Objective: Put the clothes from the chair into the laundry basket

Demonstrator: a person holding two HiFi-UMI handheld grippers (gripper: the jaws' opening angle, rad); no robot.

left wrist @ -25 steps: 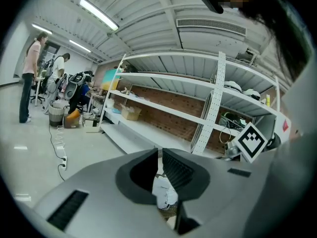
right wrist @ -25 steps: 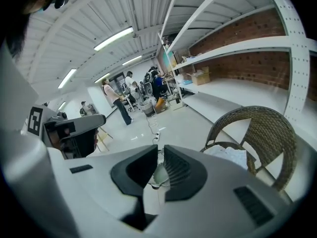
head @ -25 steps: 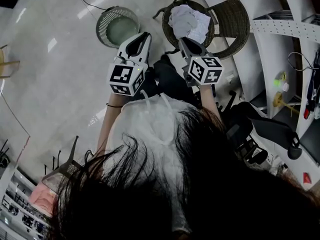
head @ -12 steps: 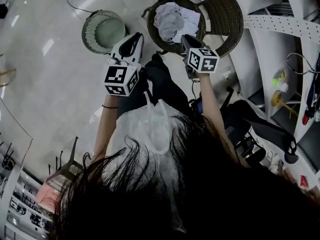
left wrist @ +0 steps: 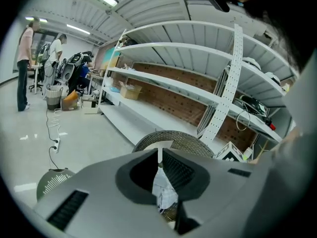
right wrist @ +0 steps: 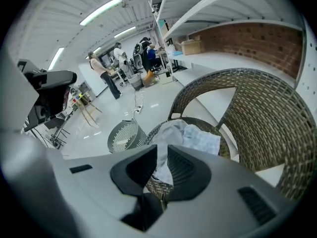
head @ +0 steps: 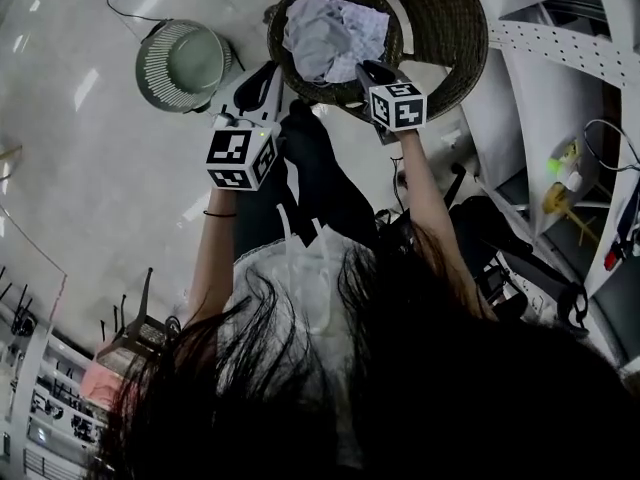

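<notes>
the crumpled pale clothes (head: 325, 33) lay heaped on the seat of the wicker chair (head: 450, 28), at 12 o'clock in the head view. the round slatted laundry basket (head: 143, 68) stood on the glossy floor (head: 80, 168) at 9 o'clock of the chair, near it. the left gripper (head: 266, 73) pointed at the seat's rim at 7 o'clock of the heap, its jaws closed on nothing. the right gripper (head: 366, 68) hung at 4 o'clock of the heap, tips by the cloth's edge, jaws pressed together and empty. white shelving (head: 560, 48) ran at 3 o'clock of the chair.
</notes>
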